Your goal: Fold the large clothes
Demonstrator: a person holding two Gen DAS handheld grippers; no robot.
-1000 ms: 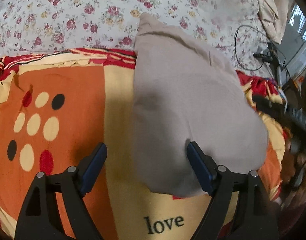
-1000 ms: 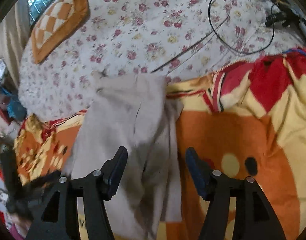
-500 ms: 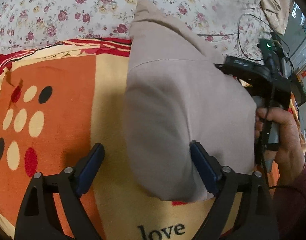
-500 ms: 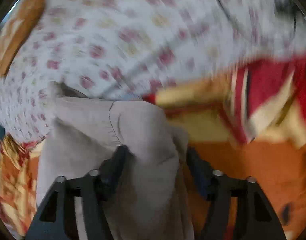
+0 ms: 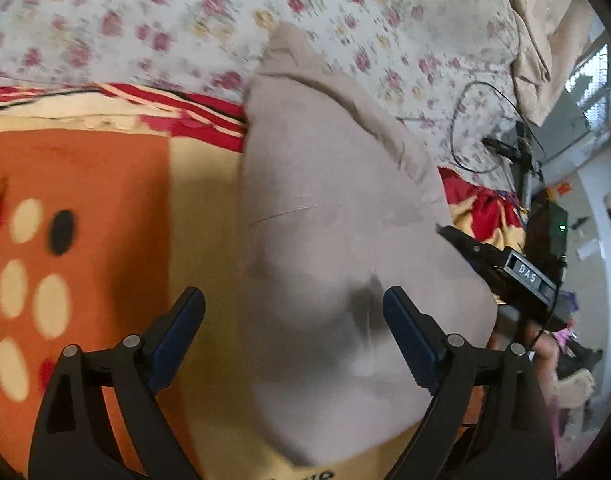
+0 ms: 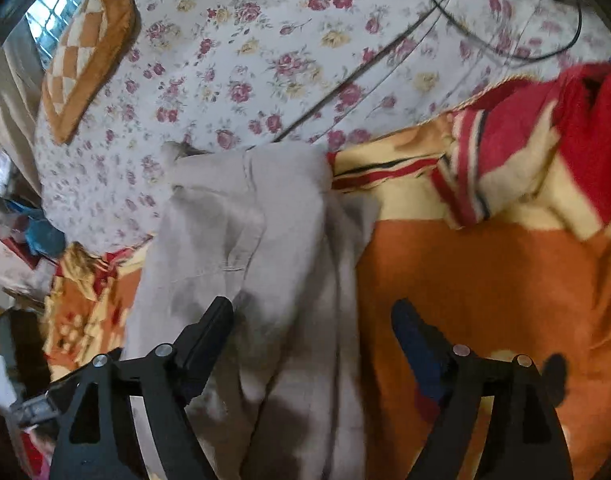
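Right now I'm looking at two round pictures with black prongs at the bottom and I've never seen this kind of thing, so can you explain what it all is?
Those prongs belong to two hand-held tools; there is no robot. Each tool carries a wide-angle camera looking forward along its own two fingers. One picture is from the left gripper, the other from the right gripper. Both are open and hold nothing. Beneath them a folded grey garment lies on an orange, cream and red blanket, which covers part of a flowered bedsheet. A black cable loops across the sheet, and a checked cushion sits near the window. In the left picture, the other tool shows at the right edge.
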